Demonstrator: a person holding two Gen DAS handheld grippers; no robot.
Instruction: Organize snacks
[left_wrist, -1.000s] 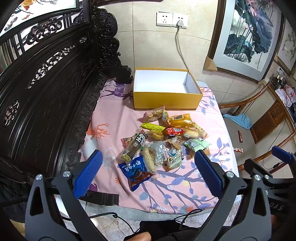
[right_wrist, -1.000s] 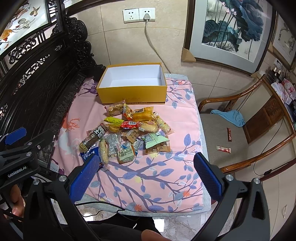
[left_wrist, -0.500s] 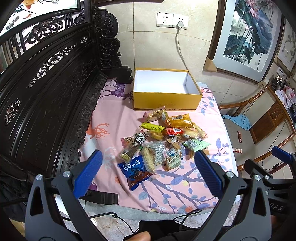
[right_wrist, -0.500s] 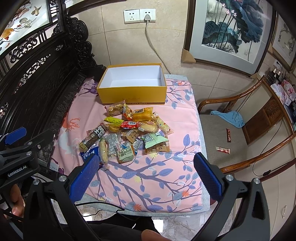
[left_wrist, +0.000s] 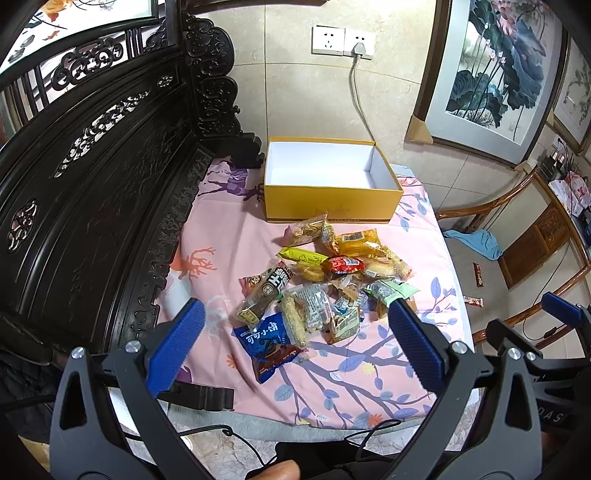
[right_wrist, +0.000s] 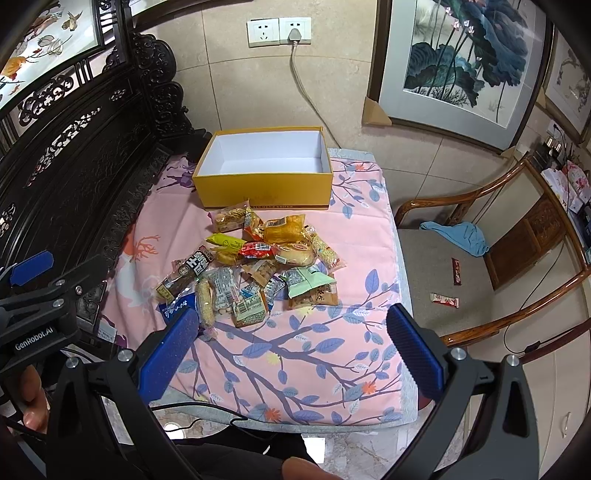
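Snacks (left_wrist: 325, 280) lie in a loose heap on the pink cloth (left_wrist: 221, 236), just before the empty yellow box (left_wrist: 328, 201); no packet is inside yet. Your left gripper (left_wrist: 295, 345) and right gripper (right_wrist: 291, 345) both hang released and empty, so next you lower one onto a near packet, perhaps the blue one (left_wrist: 267, 341).

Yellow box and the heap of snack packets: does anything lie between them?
Almost nothing. In both wrist views, only a thin strip of pink floral cloth separates the yellow box from the snack heap, whose nearest clear-wrapped packet almost reaches the box's front wall.
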